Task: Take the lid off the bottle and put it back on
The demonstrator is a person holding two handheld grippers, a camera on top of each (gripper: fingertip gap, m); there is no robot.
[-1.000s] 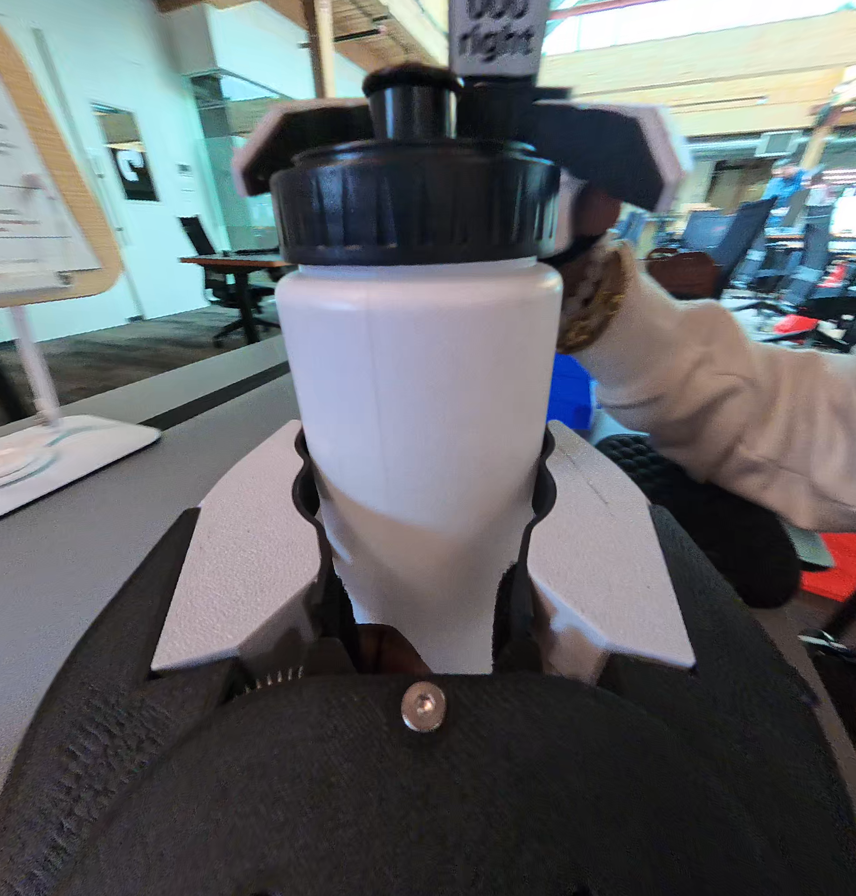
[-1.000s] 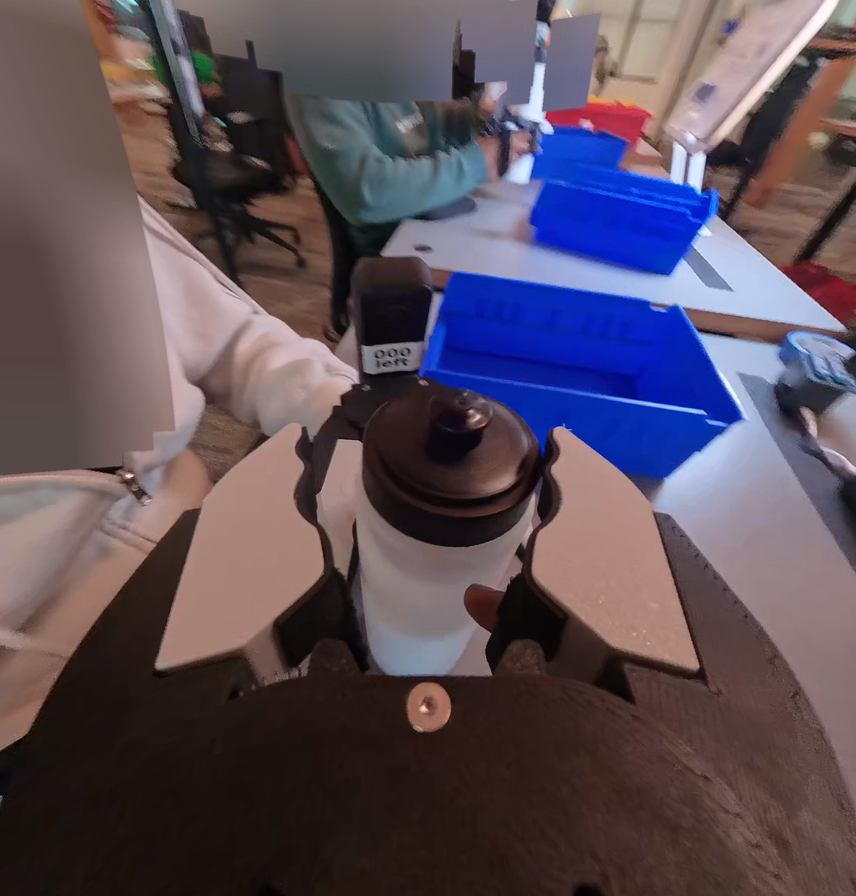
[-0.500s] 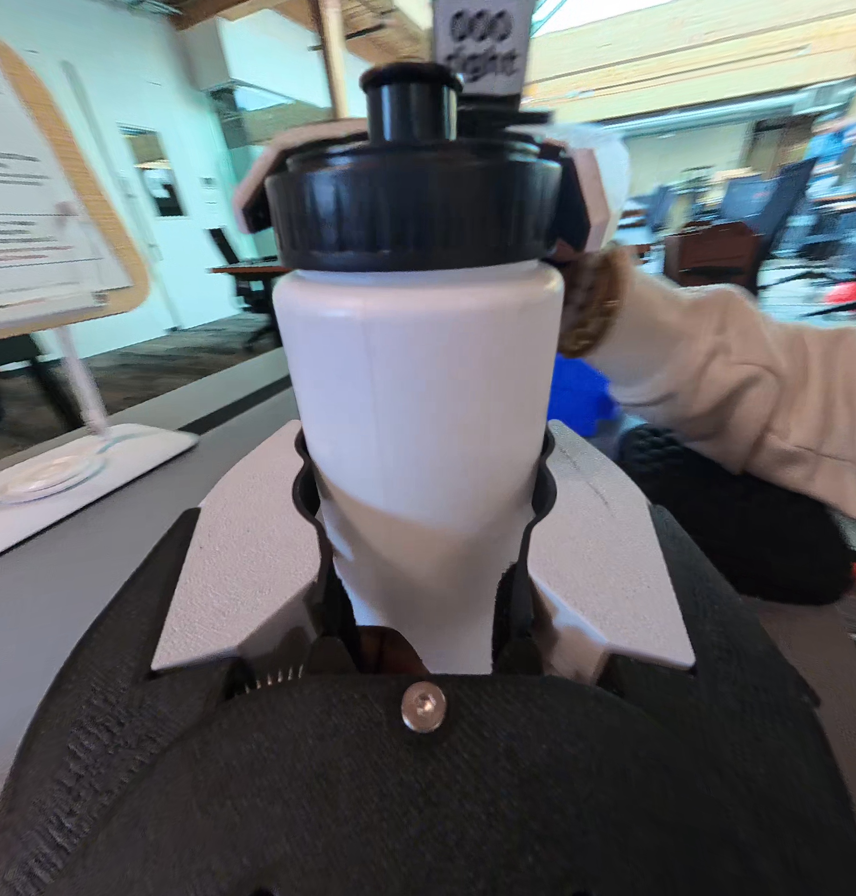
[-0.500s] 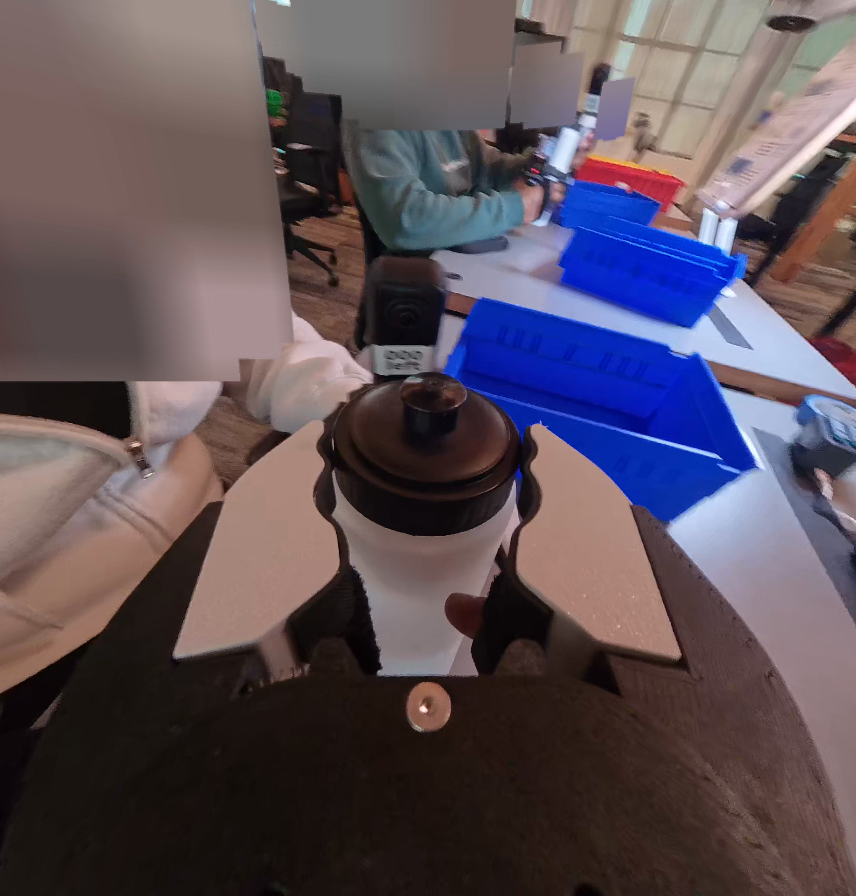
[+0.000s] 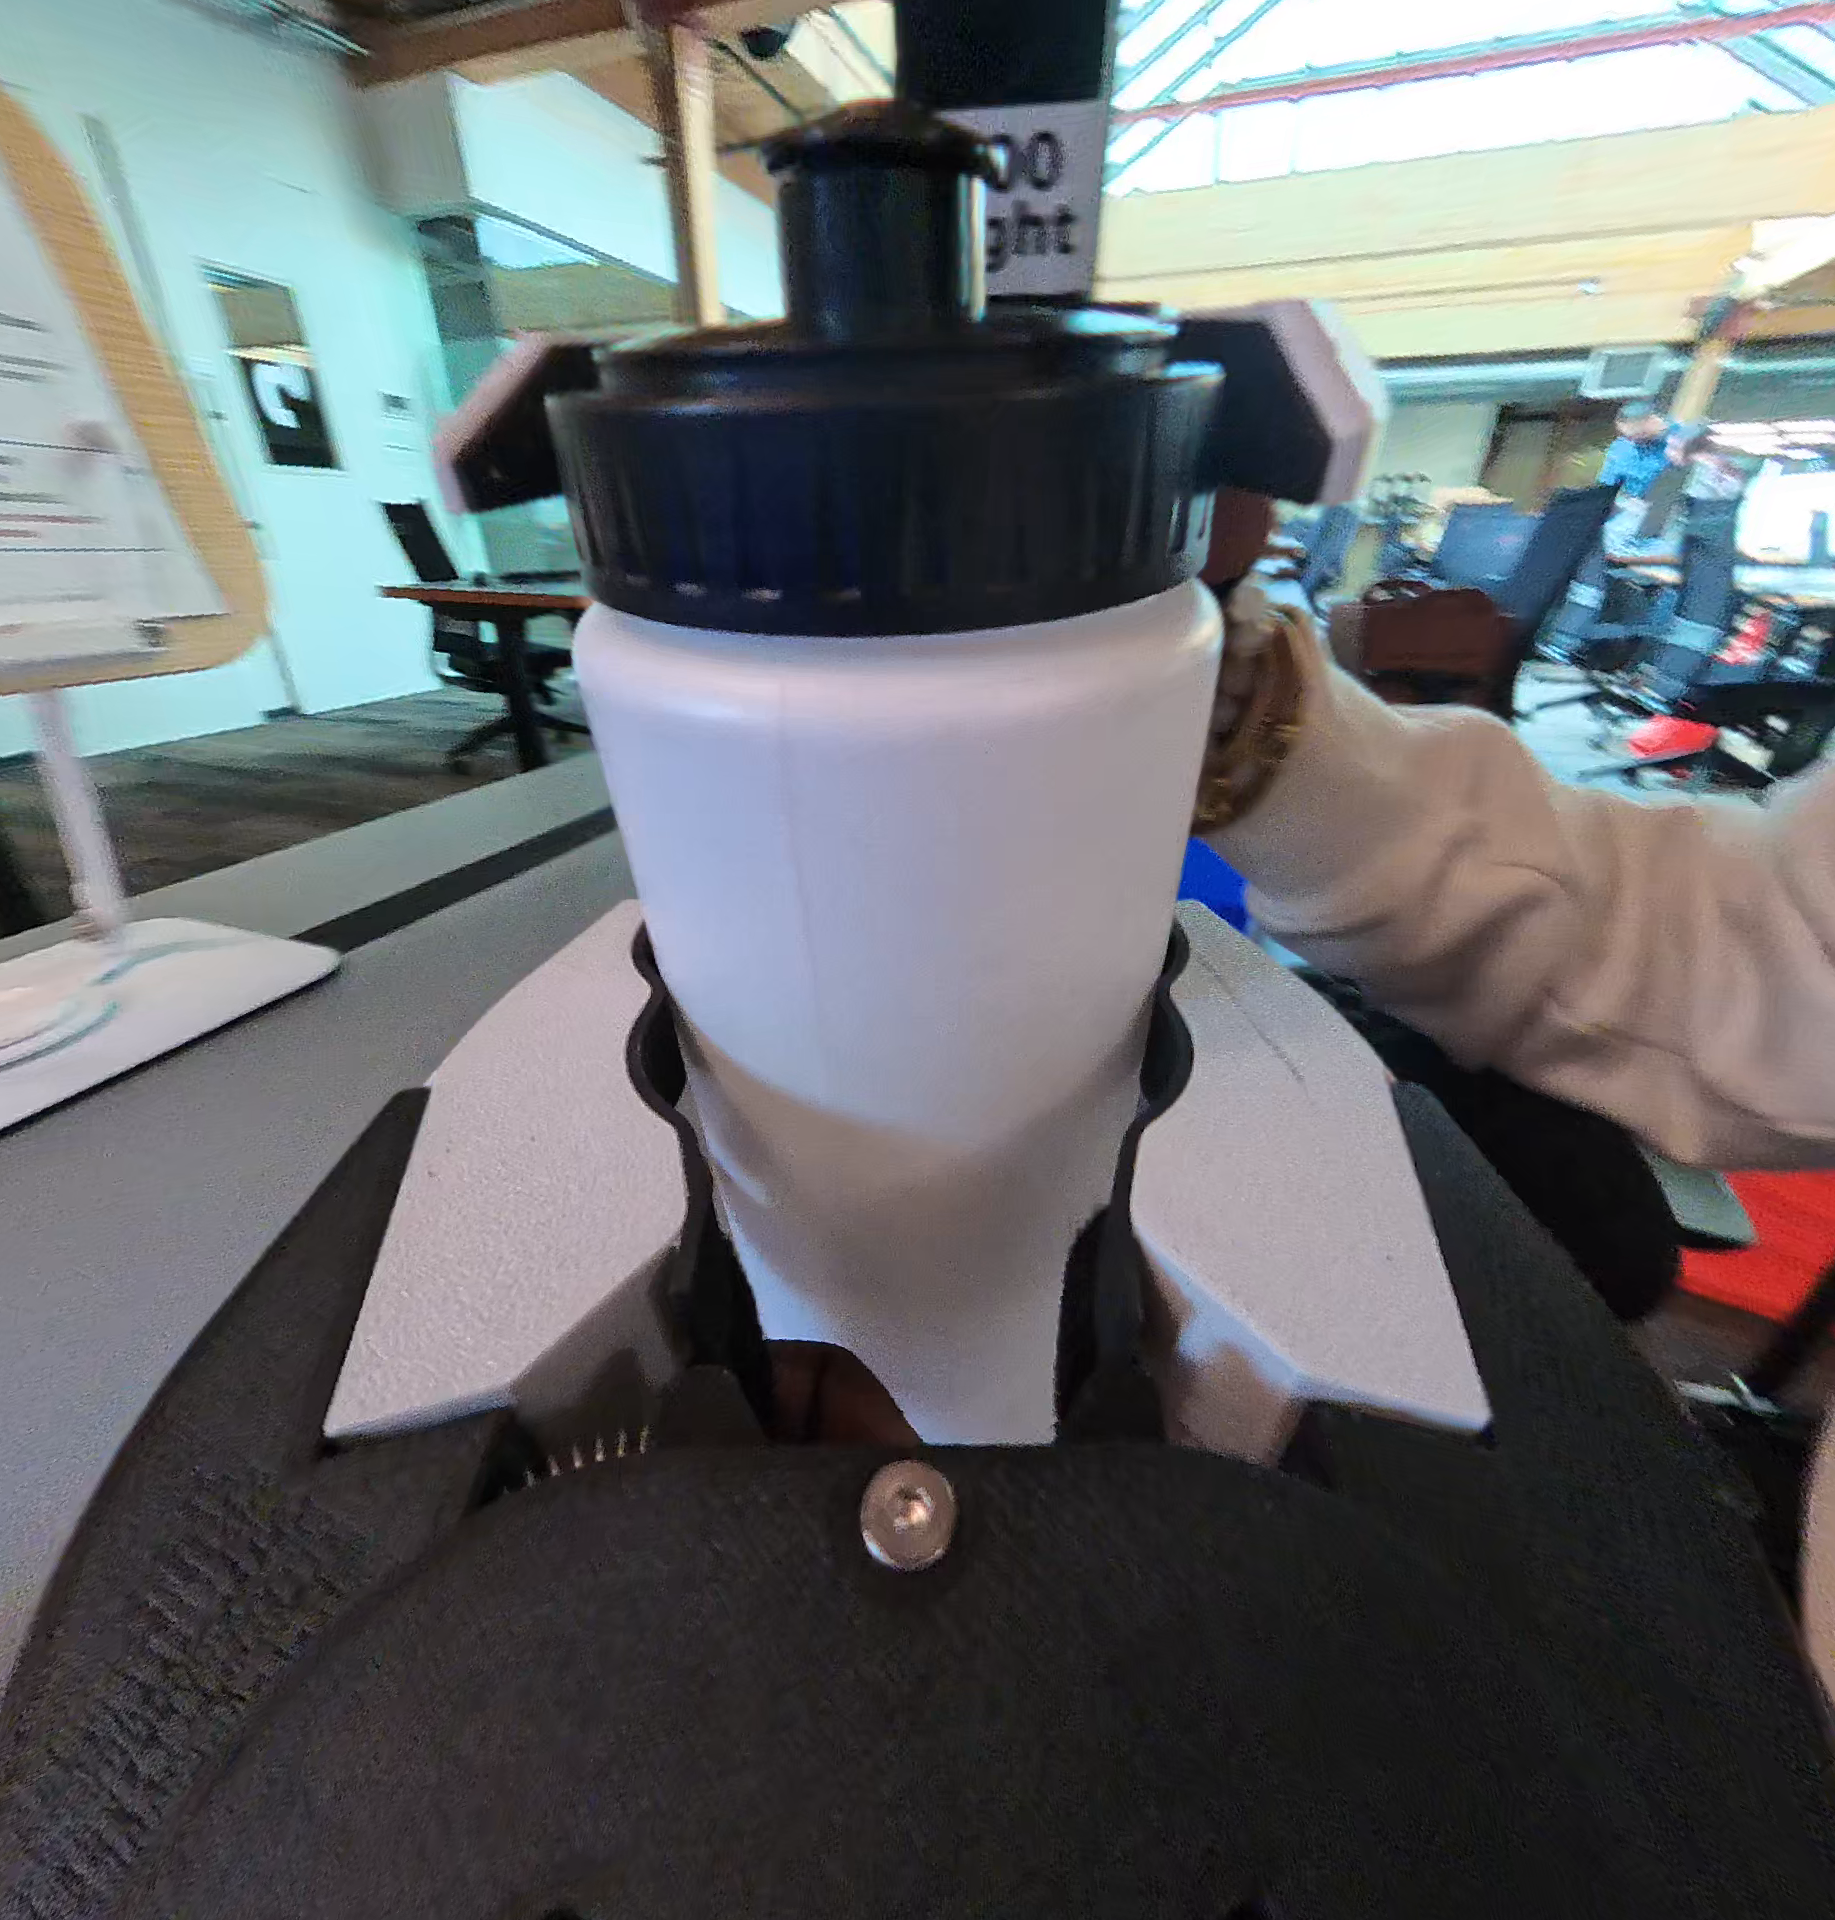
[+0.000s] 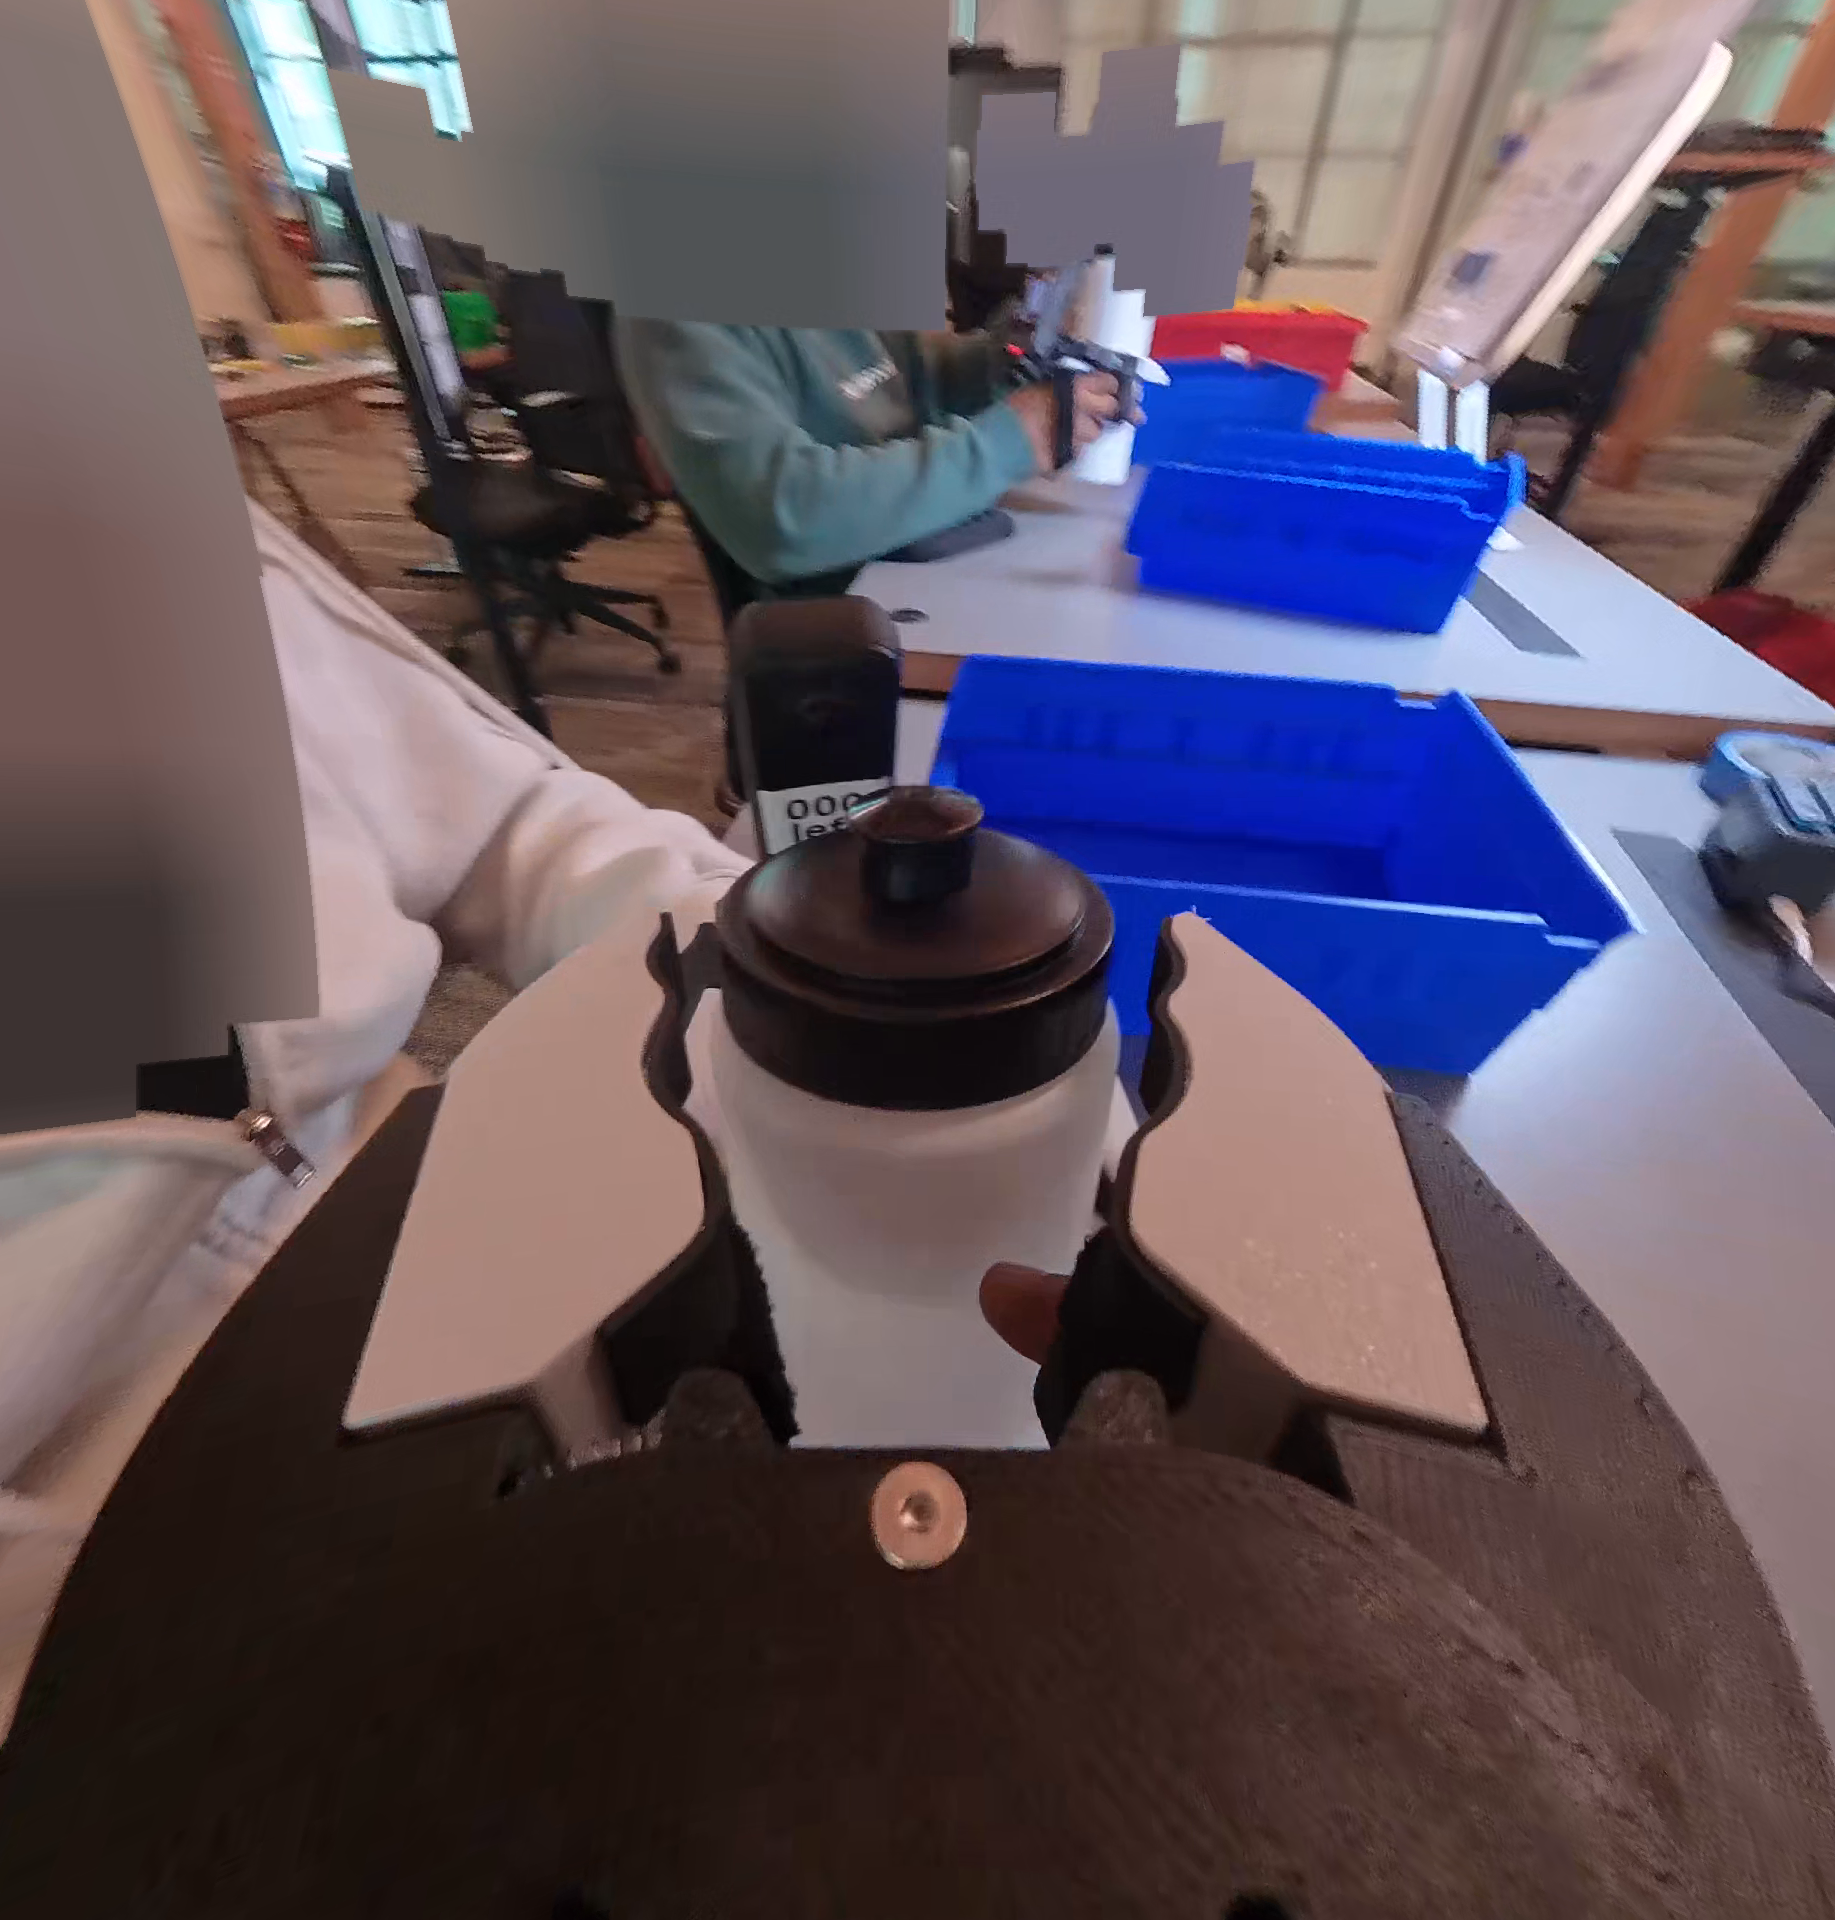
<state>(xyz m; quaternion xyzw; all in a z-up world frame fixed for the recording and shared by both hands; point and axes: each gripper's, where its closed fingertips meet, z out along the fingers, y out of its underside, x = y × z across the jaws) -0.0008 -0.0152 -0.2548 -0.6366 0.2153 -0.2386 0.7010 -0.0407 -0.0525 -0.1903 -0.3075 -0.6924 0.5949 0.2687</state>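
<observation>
A white bottle (image 5: 892, 831) with a black ribbed lid (image 5: 882, 499) and spout stands upright in my left gripper (image 5: 908, 945), which is shut on its lower body. The lid sits on the bottle. My right gripper (image 6: 923, 935) is at lid height with one finger on each side of the lid (image 6: 913, 966). Its jaws stand slightly apart from the lid, and a narrow gap shows on both sides. The bottle (image 6: 913, 1174) runs down between its fingers. In the left wrist view the right gripper (image 5: 897, 426) flanks the lid from behind.
A grey table (image 5: 165, 1195) lies below, with a sign stand (image 5: 71, 416) at the left. A blue bin (image 6: 1308, 831) is just beyond the bottle, with more bins (image 6: 1308, 520) behind it. A tape roll and a dark device (image 6: 1786, 821) lie at the right. A person in a green top (image 6: 819, 436) works at the neighbouring table. Left tips to right tips: about 8 cm.
The right gripper's fingers were wide a second ago, closed onto the lid half a second ago, and now stand slightly off it. The left gripper keeps its hold on the bottle.
</observation>
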